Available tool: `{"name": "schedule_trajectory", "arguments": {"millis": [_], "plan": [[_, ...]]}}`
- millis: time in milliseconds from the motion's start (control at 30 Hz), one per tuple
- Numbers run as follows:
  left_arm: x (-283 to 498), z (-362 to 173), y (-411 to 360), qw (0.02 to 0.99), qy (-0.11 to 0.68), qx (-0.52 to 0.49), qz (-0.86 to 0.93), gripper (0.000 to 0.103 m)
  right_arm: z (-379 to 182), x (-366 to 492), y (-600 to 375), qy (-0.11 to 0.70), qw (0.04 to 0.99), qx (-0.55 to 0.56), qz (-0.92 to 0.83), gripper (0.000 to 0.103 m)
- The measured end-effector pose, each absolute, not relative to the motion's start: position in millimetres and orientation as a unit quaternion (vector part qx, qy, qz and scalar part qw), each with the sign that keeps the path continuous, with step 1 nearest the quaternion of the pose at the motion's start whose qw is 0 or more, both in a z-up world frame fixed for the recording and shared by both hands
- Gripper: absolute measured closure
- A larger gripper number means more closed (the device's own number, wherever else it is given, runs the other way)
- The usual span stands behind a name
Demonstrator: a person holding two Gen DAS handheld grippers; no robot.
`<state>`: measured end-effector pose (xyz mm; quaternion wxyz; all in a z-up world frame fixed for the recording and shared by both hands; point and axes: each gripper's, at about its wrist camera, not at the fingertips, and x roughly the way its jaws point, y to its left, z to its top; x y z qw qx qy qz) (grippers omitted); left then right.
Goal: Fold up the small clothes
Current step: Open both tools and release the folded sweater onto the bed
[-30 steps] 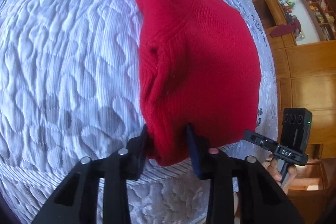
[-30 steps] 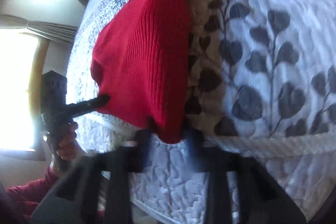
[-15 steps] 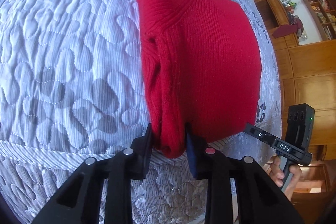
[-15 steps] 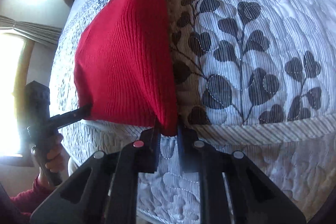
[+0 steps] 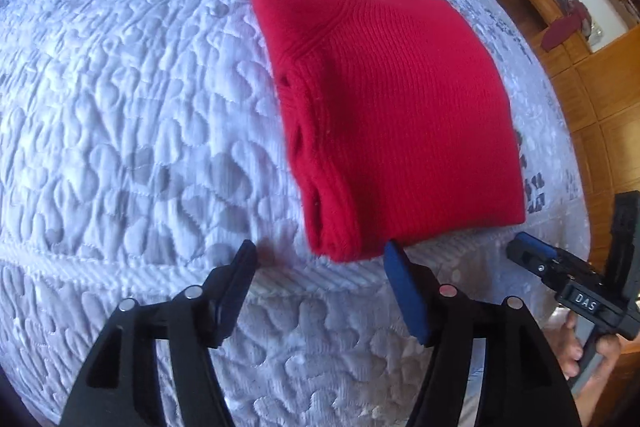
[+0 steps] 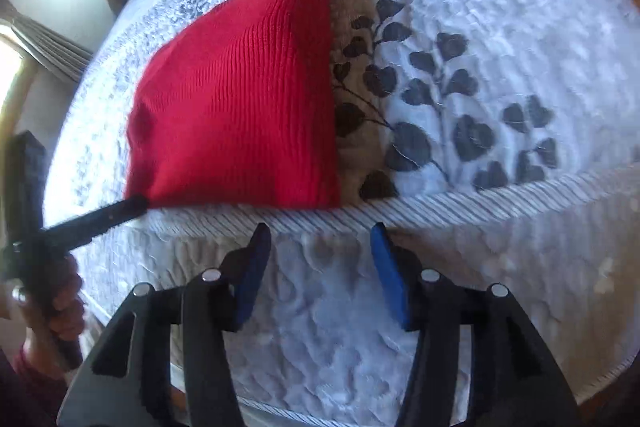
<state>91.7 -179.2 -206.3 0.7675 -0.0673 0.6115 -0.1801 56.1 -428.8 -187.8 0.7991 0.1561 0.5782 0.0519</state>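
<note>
Quilted white bedspread [image 5: 120,107], wooden cabinets [image 5: 592,75]

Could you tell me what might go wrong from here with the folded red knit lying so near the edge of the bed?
1. The red knit lies with its near hem at the ribbed border of the quilt, so a nudge could slide it off.
2. The left tongs, open, straddle the near corner; pulling back carelessly might snag it.
3. The layers along its left side gape loosely and could spring open.
</note>
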Motion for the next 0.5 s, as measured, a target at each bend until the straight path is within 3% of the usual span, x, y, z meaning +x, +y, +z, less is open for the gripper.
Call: {"name": "schedule_trajectory", "arguments": {"millis": [167, 433, 500], "plan": [[71.3, -204.0, -171.0, 0.772, 0.613, -0.067, -0.153, 0.037, -183.4, 33.7, -427.3, 0.578, 0.802, 0.144, 0.042, 0.051], [50.7, -188.7, -163.2, 0.781, 0.612, -0.045, -0.111, 0.036, -162.5, 9.7, -403.2, 0.573, 0.814, 0.096, 0.013, 0.025], [47.0, -177.0, -163.0, 0.789, 0.603, -0.036, -0.111, 0.036, -152.9, 8.4, -400.5, 0.567, 0.818, 0.090, 0.005, 0.022]]}}
